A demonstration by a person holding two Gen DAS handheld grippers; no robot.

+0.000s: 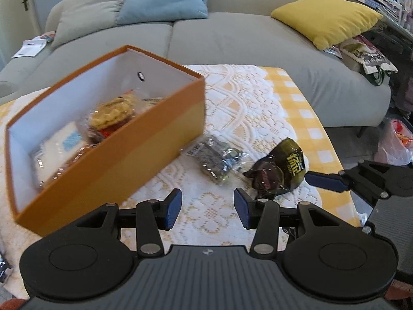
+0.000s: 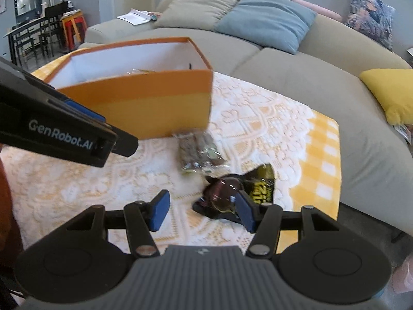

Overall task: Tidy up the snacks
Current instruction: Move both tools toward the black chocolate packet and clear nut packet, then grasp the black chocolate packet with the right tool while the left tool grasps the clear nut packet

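Both hand-held grippers, left [image 1: 207, 210] and right [image 2: 202, 210], are hanging apart, empty; the dark packet [image 2: 232, 193] near the surface's right edge looks light, crinkly, slippery: pinch its twisted end.

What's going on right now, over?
Both tools open, empty: left tool, right tool. Clear packet and dark packet lie outside orange box. Nothing blocking.

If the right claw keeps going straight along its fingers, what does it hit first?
Probably the dark snack packet, which lies just ahead of the open right claw, nearer its right finger. Depth is hard to judge; it might meet the lace cloth first.
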